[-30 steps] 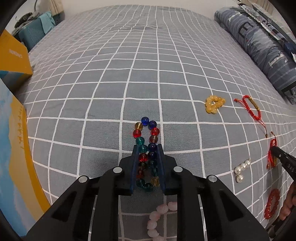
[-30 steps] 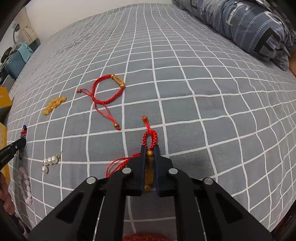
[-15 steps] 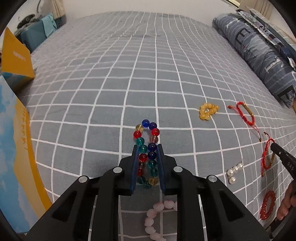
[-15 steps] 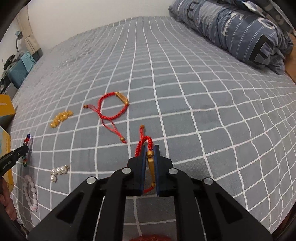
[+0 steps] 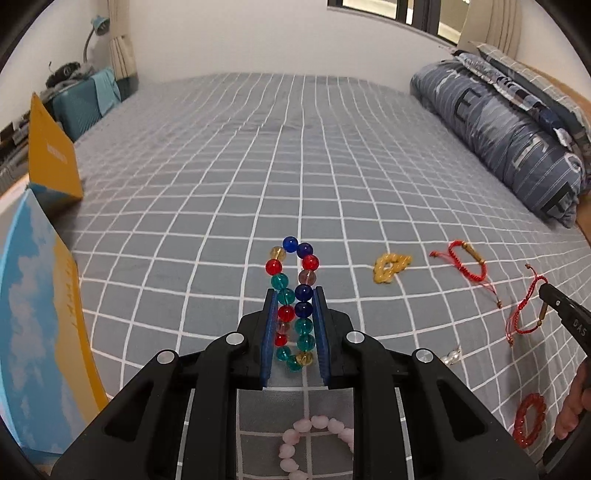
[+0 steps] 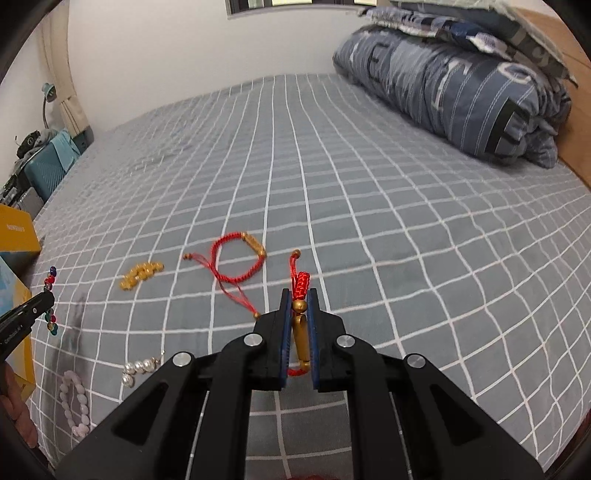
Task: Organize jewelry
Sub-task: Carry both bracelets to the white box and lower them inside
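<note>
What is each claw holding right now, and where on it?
Left claw: multicoloured bead bracelet, across its strands. Right claw: red cord bracelet, by its gold tube.

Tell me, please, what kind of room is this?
Most likely a bedroom. The jewelry lies on a bed with a grey checked sheet, a folded striped duvet sits along its side, and a desk lamp stands by the curtain.

White letters "DAS" stand on the black finger of the right gripper (image 5: 565, 314) at the edge of the left wrist view. The folded duvet (image 5: 506, 136) bears large printed capitals; a "T" and an "E" can be made out, the rest not. The orange box (image 5: 51, 155) carries a small white word too blurred to read.
</note>
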The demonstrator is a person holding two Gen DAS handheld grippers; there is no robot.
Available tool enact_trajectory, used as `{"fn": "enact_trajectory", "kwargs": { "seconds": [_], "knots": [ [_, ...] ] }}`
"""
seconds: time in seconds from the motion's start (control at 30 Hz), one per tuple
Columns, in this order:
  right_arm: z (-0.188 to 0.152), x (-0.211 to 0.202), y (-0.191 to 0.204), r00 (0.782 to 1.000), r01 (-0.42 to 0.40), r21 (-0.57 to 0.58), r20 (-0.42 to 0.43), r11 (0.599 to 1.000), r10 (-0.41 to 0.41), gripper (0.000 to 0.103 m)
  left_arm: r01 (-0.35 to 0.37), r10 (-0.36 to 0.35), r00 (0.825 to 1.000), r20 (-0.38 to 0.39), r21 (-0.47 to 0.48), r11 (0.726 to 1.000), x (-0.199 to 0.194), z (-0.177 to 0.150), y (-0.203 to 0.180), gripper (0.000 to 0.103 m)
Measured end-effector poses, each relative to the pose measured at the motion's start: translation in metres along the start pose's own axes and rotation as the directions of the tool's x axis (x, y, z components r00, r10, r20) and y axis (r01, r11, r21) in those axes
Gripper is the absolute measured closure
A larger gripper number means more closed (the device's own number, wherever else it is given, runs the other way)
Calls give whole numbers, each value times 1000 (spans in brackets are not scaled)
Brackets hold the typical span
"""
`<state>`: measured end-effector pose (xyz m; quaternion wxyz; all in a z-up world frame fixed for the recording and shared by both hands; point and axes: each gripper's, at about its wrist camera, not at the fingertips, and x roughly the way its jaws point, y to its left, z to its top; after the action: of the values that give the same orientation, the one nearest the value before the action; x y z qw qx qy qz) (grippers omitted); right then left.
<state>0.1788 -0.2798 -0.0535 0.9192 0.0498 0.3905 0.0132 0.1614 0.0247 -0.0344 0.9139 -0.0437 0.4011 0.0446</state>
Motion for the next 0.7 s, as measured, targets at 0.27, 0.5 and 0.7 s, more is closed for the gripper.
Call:
{"fn": "enact_trajectory", "kwargs": {
  "seconds": [0.27, 0.5, 0.7],
  "knots": [
    [2, -10, -1, 998, 25, -3, 50, 1000, -25, 96, -29, 30, 994, 107, -7, 1000, -21, 2, 1, 85],
    [3, -25, 7, 990, 36, -24, 136, 999, -33, 96, -27, 24, 984, 174, 10, 1000, -36, 2, -5, 85],
    [4, -32, 14, 984, 30, -48, 175, 998, -21, 96, -9, 4, 976, 216, 18, 1000, -46, 1, -13, 84]
  ]
}}
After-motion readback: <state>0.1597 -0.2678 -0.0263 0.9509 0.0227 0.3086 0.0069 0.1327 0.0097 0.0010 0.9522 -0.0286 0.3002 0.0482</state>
